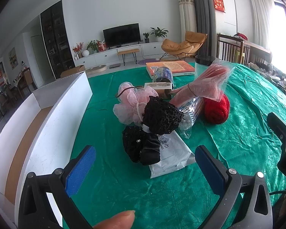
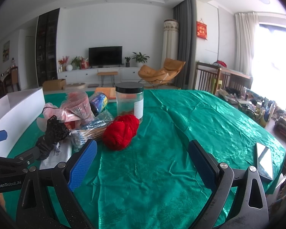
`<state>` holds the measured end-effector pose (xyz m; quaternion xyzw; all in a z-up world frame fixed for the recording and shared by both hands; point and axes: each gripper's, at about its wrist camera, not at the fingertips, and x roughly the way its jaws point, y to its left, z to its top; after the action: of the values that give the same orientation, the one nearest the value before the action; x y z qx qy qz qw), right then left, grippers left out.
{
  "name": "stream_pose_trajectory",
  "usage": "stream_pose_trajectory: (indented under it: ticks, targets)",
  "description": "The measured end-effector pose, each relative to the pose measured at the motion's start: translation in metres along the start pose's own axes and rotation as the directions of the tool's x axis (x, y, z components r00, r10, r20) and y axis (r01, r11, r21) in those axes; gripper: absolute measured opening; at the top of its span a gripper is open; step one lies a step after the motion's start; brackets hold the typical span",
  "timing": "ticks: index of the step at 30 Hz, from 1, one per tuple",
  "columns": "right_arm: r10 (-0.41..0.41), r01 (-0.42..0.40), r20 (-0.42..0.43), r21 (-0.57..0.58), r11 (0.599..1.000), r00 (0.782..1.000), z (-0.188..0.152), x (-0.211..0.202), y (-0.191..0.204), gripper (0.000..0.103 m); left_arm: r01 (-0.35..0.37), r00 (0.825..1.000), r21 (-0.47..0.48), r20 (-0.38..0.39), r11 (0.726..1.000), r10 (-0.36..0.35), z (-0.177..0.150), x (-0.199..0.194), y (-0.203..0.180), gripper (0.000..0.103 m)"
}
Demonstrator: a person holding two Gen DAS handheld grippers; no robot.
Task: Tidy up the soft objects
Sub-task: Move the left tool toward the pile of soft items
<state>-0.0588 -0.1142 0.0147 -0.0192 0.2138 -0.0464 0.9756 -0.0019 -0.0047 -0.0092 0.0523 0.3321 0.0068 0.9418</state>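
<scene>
We see our left gripper point(image 1: 145, 164) spread wide above the green tablecloth point(image 1: 238, 133), gripping nothing, its blue pads point(image 1: 81, 169) framing a white pack of wet wipes point(image 1: 171, 156) that lies near the cloth's near edge. Black knitted scrunchies point(image 1: 141, 147) rest on the pack's left side, with a black mesh ball point(image 1: 162, 116) just behind them and a pink bath pouf point(image 1: 131, 103) touching that ball farther back. A red yarn skein point(image 1: 217, 110) sits to the right of the pile, leaning against a clear bag of pink items point(image 1: 206, 82). A white open box point(image 1: 53, 114) runs along the cloth's left edge.

Our right gripper point(image 2: 143, 164) is likewise wide open and empty, hovering over bare cloth near the front edge. In its view the yarn point(image 2: 122, 131) lies just ahead and left, touching a black-lidded clear jar point(image 2: 129, 101). A phone point(image 2: 265, 160) lies by the right edge.
</scene>
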Motion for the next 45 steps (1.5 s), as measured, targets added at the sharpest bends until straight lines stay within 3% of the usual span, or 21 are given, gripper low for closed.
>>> stream_pose_trajectory:
  ticks: [45]
  targets:
    - [0.011,-0.011,-0.017,0.027,1.000,1.000,-0.005,0.005,-0.006,0.098,0.003,0.996,0.001,-0.084,1.000,-0.003,-0.016,0.020,0.004,0.103]
